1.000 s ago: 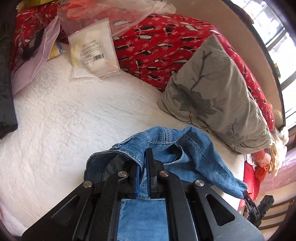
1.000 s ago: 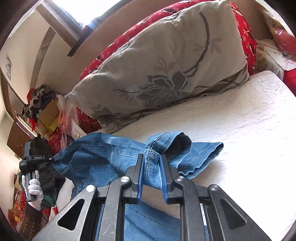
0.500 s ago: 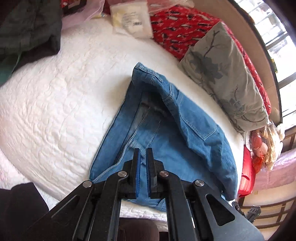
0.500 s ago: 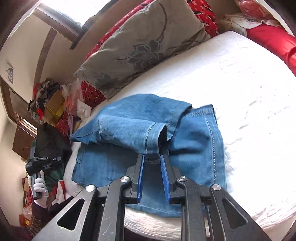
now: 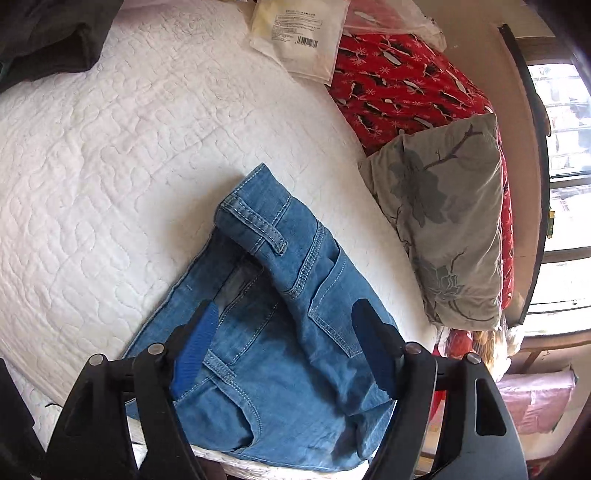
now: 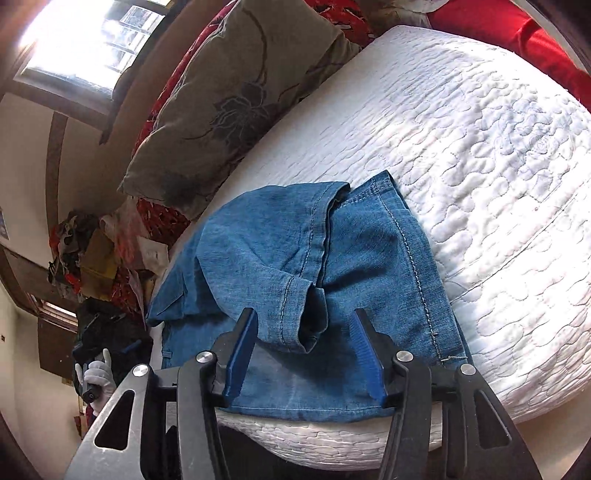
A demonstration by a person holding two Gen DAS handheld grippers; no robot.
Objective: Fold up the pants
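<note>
Blue denim pants (image 5: 280, 332) lie folded over on the white quilted bed (image 5: 110, 147), near its front edge. In the left wrist view the waistband end with a belt loop is folded back on top. My left gripper (image 5: 284, 325) is open and empty, hovering just above the waist end. In the right wrist view the pants (image 6: 332, 266) show their leg hems, one cuff folded over the other. My right gripper (image 6: 303, 332) is open and empty, just above the folded cuff.
A grey flowered pillow (image 5: 450, 229) leans on a red patterned blanket (image 5: 399, 85) behind the pants. Plastic packets (image 5: 299, 33) lie at the far end of the bed. Dark clothing (image 5: 48, 37) lies at the left. Clutter (image 6: 92, 258) stands beside the bed.
Both grippers carried the pants down onto the bed while shut on them, then opened and let go. The pants now lie folded on the quilt.
</note>
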